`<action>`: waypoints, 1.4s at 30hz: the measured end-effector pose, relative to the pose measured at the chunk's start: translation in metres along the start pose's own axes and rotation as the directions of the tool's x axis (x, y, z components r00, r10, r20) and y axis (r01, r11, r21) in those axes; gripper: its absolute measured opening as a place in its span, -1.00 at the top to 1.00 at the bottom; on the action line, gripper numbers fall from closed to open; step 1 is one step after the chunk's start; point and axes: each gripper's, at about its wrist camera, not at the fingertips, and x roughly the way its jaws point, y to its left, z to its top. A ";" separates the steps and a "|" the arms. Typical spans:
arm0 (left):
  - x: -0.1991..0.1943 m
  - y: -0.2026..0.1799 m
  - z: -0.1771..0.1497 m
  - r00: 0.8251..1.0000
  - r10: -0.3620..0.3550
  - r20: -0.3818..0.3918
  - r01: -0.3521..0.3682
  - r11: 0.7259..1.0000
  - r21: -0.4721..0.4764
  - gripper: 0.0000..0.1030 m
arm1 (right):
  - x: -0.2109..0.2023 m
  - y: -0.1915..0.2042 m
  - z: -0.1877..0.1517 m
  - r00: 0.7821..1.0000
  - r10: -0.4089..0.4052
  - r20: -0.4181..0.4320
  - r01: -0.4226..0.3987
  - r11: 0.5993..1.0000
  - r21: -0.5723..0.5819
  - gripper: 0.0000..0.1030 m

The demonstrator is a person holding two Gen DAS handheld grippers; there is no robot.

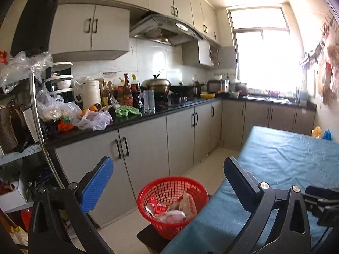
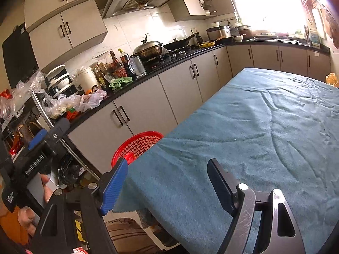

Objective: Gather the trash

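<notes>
At bottom center of left wrist view, I'm seeing the red basket [image 1: 172,205] w/ wrappers inside, beside the blue-covered surface [image 1: 286,163]. Left claw [image 1: 167,182] is gaping wide, empty; right claw [image 2: 167,184] is also released, empty.

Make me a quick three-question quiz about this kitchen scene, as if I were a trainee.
1. True or false: the red basket on the floor already holds wrappers.
2. What covers the table?
A. a blue cloth
B. newspaper
C. nothing
3. Are the left gripper and the right gripper holding anything between their fingers?

Key
1. True: crumpled wrappers lie inside it.
2. A. The blue cloth shows no trash in the right wrist view.
3. No. Both are open with nothing between them.
</notes>
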 end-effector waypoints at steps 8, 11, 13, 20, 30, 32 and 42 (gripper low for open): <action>-0.004 0.006 0.002 0.999 0.027 0.019 -0.027 0.999 -0.024 -1.00 | -0.002 0.006 -0.006 1.000 -0.008 0.004 0.008 1.000 -0.014 -0.59; -0.001 0.004 -0.001 0.999 0.050 0.001 -0.050 0.999 0.002 -1.00 | -0.001 0.009 -0.008 1.000 -0.006 0.001 0.006 1.000 -0.014 -0.60; 0.000 0.000 -0.007 0.997 0.079 0.004 -0.079 0.996 0.032 -1.00 | 0.001 0.010 -0.008 1.000 -0.006 -0.004 0.006 1.000 -0.011 -0.60; 0.006 -0.006 -0.018 0.998 0.064 -0.025 -0.061 0.995 0.076 -1.00 | 0.007 0.015 -0.012 1.000 -0.011 -0.018 0.010 1.000 -0.016 -0.61; 0.033 0.010 -0.029 0.987 -0.017 -0.162 0.015 1.000 -0.014 -1.00 | 0.020 0.030 -0.018 0.997 -0.078 -0.027 0.076 0.994 -0.077 -0.62; 0.039 0.014 -0.033 0.981 -0.024 -0.191 0.018 0.999 -0.031 -1.00 | 0.024 0.032 -0.019 0.996 -0.087 -0.035 0.084 0.993 -0.083 -0.62; 0.061 0.022 -0.052 0.958 -0.035 -0.286 0.018 0.998 -0.062 -1.00 | 0.043 0.039 -0.025 0.991 -0.117 -0.064 0.110 0.989 -0.103 -0.63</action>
